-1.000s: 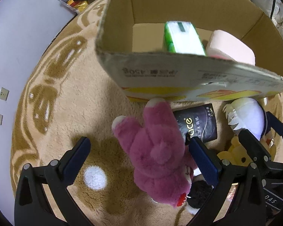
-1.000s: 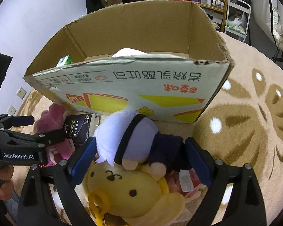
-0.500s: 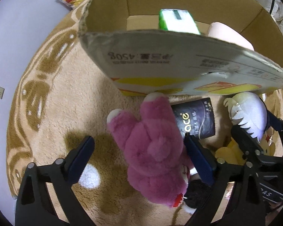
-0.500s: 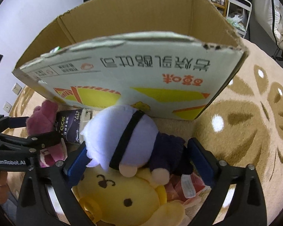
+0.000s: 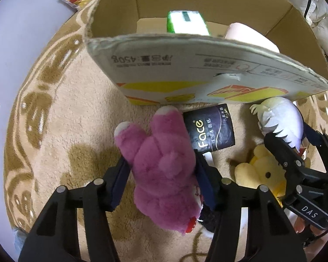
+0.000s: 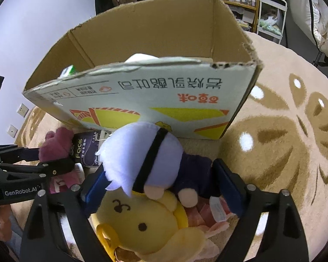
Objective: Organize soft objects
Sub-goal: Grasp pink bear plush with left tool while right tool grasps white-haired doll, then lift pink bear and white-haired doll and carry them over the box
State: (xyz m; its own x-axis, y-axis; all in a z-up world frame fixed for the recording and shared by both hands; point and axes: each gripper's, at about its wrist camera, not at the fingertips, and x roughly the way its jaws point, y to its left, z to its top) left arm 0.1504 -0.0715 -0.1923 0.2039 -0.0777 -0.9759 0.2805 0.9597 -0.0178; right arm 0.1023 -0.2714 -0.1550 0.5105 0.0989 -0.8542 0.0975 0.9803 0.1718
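Note:
A pink plush toy (image 5: 161,170) lies on the carpet in front of the cardboard box (image 5: 185,69). My left gripper (image 5: 161,161) is closing on it, and both blue pads press into its sides. A white-haired doll in dark clothes (image 6: 146,152) lies on top of a yellow plush (image 6: 142,222). My right gripper (image 6: 159,170) straddles the doll with its jaws wide and closing, the pads right at the doll's sides. The left wrist view shows that doll (image 5: 280,120) and the right gripper (image 5: 293,135) at the right edge.
A black tissue pack (image 5: 210,131) lies between the two plush toys against the box wall. Inside the box sit a green tissue pack (image 5: 185,21) and a pale pink soft item (image 5: 247,32). The beige patterned carpet (image 6: 284,142) stretches right; shelves and a wall stand behind.
My left gripper's fingers have come together from wide apart onto the pink plush. The right gripper's fingers have drawn slightly closer to the doll.

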